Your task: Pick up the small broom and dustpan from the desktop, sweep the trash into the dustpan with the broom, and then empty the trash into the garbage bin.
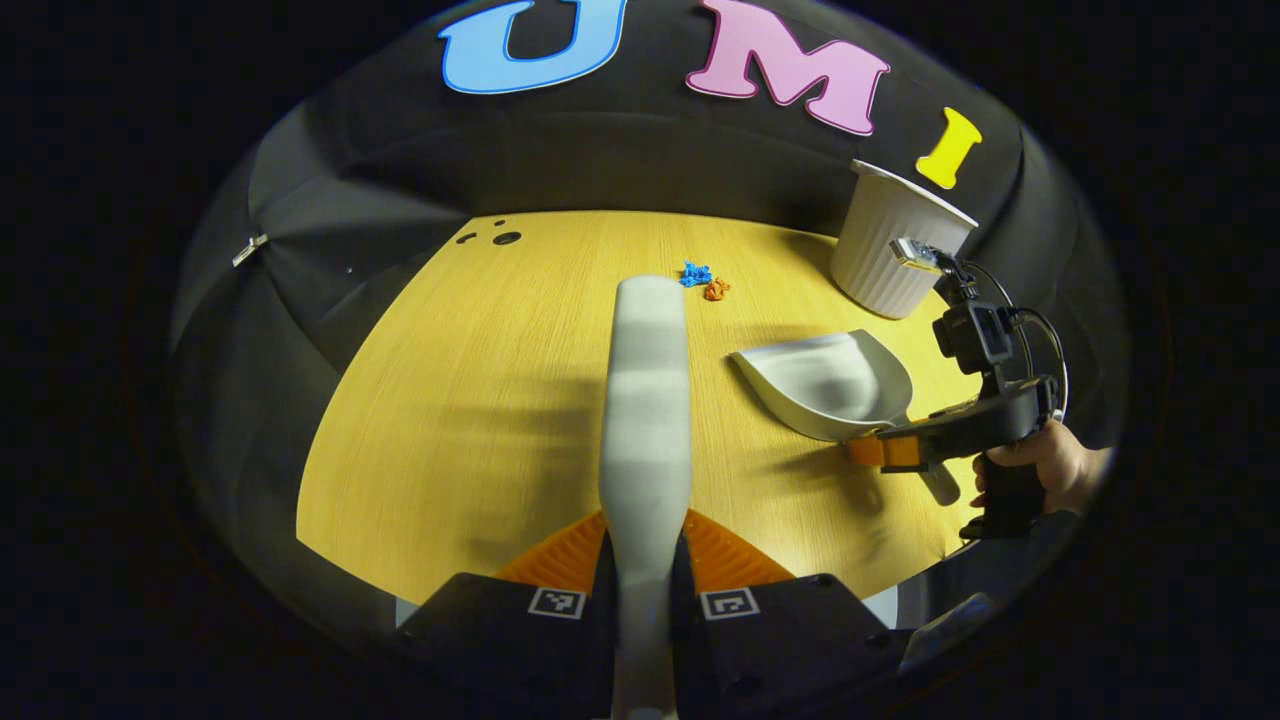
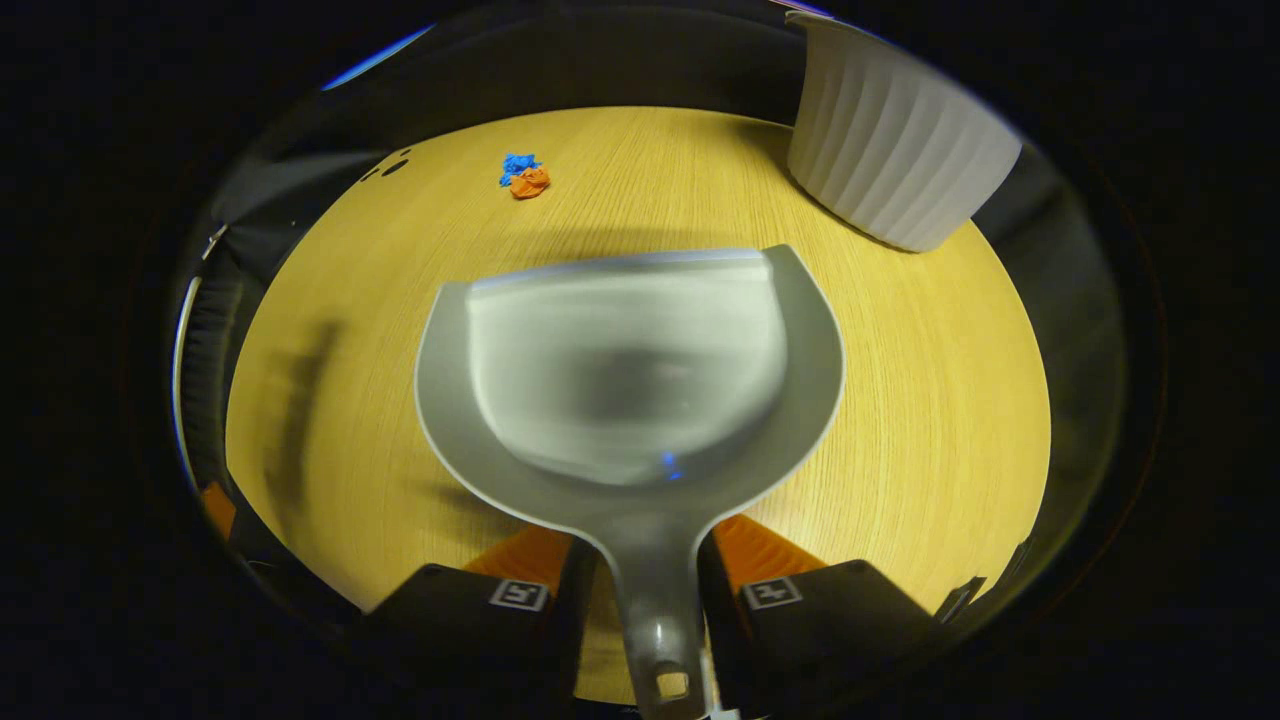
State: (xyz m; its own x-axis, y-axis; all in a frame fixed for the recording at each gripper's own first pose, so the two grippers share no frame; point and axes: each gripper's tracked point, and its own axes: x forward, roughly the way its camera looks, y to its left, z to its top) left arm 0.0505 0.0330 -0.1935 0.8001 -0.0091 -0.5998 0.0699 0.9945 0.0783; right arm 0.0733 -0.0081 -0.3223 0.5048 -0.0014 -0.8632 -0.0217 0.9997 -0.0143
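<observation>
My left gripper (image 1: pixel 645 545) is shut on the pale grey broom (image 1: pixel 648 400), which points forward over the yellow desktop (image 1: pixel 450 400). Beyond its tip lie a blue scrap (image 1: pixel 696 274) and an orange scrap (image 1: pixel 716 290) of trash. The grey dustpan (image 1: pixel 830 385) sits to the right, held at its handle by the right gripper (image 1: pixel 890 450) in a person's hand (image 1: pixel 1050 465). In the right gripper view, my right gripper (image 2: pixel 650 580) is shut on the dustpan (image 2: pixel 630 380) handle, its mouth facing the trash (image 2: pixel 527 176) at the far left.
A white ribbed garbage bin (image 1: pixel 895 250) stands at the far right of the desktop, also seen as the bin (image 2: pixel 890 150) in the right gripper view. Small dark holes (image 1: pixel 500 235) mark the desktop's far left corner. Black cloth walls surround the table.
</observation>
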